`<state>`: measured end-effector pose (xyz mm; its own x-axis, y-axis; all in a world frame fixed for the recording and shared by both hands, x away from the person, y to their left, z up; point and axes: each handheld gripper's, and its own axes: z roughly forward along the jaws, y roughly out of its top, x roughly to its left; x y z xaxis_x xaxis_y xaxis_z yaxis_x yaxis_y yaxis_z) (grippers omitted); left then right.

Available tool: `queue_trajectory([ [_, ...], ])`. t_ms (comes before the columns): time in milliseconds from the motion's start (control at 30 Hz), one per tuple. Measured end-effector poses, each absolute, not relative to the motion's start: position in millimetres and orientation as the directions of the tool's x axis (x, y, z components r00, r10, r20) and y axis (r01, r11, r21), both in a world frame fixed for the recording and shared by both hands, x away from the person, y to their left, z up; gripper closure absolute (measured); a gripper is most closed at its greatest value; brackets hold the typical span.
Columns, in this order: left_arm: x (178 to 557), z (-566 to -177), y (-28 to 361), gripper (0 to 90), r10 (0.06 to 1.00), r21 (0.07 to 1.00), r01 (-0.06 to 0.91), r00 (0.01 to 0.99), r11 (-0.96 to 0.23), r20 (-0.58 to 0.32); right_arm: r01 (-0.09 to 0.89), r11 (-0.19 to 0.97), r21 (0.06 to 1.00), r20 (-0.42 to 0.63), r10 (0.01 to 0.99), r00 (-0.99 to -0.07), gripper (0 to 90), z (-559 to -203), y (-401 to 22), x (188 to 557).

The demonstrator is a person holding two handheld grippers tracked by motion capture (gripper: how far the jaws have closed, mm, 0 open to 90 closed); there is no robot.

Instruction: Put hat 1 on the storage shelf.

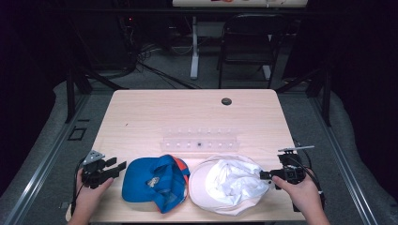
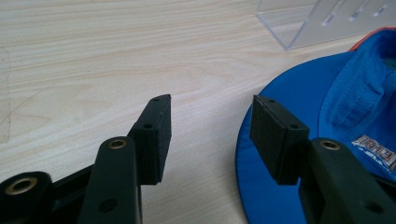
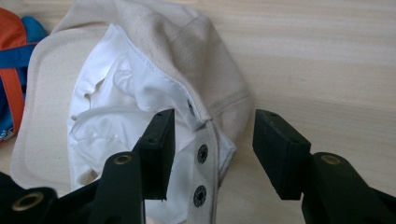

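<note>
Two caps lie upside down near the table's front edge. The blue cap (image 1: 149, 183) with orange trim sits on the left, its brim pointing left. The cream cap (image 1: 230, 185) with white lining sits on the right. My left gripper (image 1: 117, 167) stands open at the blue cap's brim (image 2: 299, 93); in the left gripper view one pad (image 2: 275, 135) hovers over the brim's edge and the other is over bare wood. My right gripper (image 1: 264, 176) is open at the cream cap's (image 3: 154, 42) rear edge. Its snap strap (image 3: 201, 154) lies between the jaws, and neither pad presses on it.
A clear acrylic rack (image 1: 199, 140) lies across the middle of the wooden table (image 1: 187, 108), just behind the caps. A black grommet (image 1: 226, 101) sits near the far edge. A black chair (image 1: 248, 37) and a desk leg (image 1: 194, 51) stand beyond the table.
</note>
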<state>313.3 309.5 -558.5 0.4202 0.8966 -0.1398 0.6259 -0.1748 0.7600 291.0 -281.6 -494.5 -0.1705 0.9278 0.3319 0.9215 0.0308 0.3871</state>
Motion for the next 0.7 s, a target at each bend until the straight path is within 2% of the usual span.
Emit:
queue_trajectory([
  [333, 314, -559, 310, 49.2, 0.899, 0.757, 0.632, 0.414, -0.169, -0.145, 0.955, 0.066, 0.288, 0.32, 0.934, -0.161, 56.0, -502, -274, 302],
  [533, 314, -559, 310, 49.2, 0.899, 0.755, 0.633, 0.413, -0.171, -0.143, 0.974, 0.081, 0.212, 0.294, 0.945, -0.142, 67.1, -507, -266, 308],
  [700, 314, -560, 310, 49.2, 0.9, 0.755, 0.633, 0.412, -0.169, -0.143, 0.975, 0.084, 0.207, 0.278, 0.95, -0.141, 73.4, -504, -264, 309],
])
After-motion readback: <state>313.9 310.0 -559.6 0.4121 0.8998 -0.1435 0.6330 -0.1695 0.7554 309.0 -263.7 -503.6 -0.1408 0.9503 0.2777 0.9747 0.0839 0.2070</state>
